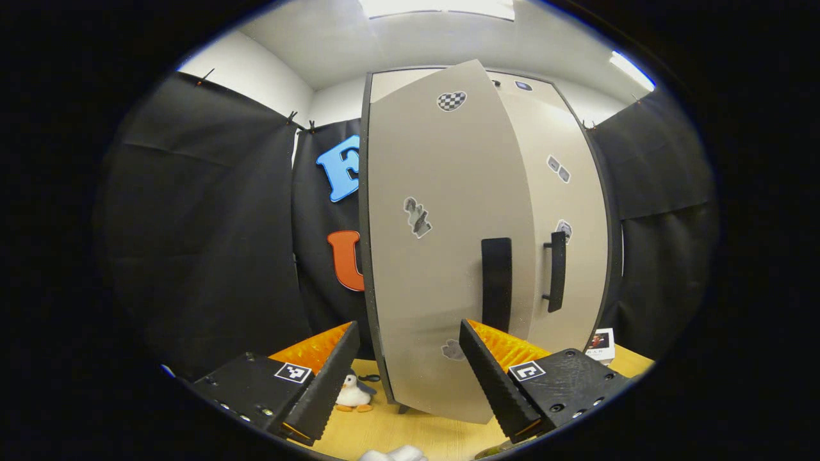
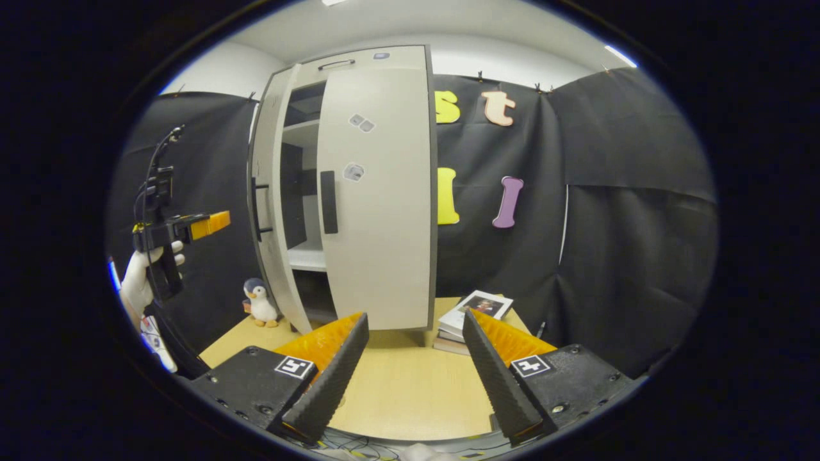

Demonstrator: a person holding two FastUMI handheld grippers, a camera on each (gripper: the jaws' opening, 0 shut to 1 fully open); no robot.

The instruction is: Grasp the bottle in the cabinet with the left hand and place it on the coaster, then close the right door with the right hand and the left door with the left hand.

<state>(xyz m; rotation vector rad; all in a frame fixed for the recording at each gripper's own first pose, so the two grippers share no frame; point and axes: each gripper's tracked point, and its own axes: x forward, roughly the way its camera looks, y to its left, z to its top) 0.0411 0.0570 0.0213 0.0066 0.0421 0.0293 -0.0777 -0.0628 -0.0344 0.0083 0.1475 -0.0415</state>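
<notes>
While both claws hang apart and empty, the cabinet (image 2: 359, 192) stands ahead with its left door (image 1: 442, 256) ajar and its right door (image 2: 378, 198) closed.

From the left gripper view, the left gripper (image 1: 400, 378) has its fingers spread wide just short of the left door, whose black handle (image 1: 496, 282) sits above the right-hand finger; the right door's handle (image 1: 556, 272) lies just beyond. From the right gripper view, the right gripper (image 2: 413, 378) is equally spread over the wooden table (image 2: 403, 390), well back from the cabinet, with the left gripper held up in a gloved hand (image 2: 138, 285) at far left. A toy penguin (image 2: 259, 302) stands near the cabinet's left foot, and books (image 2: 474, 314) lie to its right. Bottle and coaster cannot be made out; the cabinet's dim interior is mostly hidden behind the doors.
</notes>
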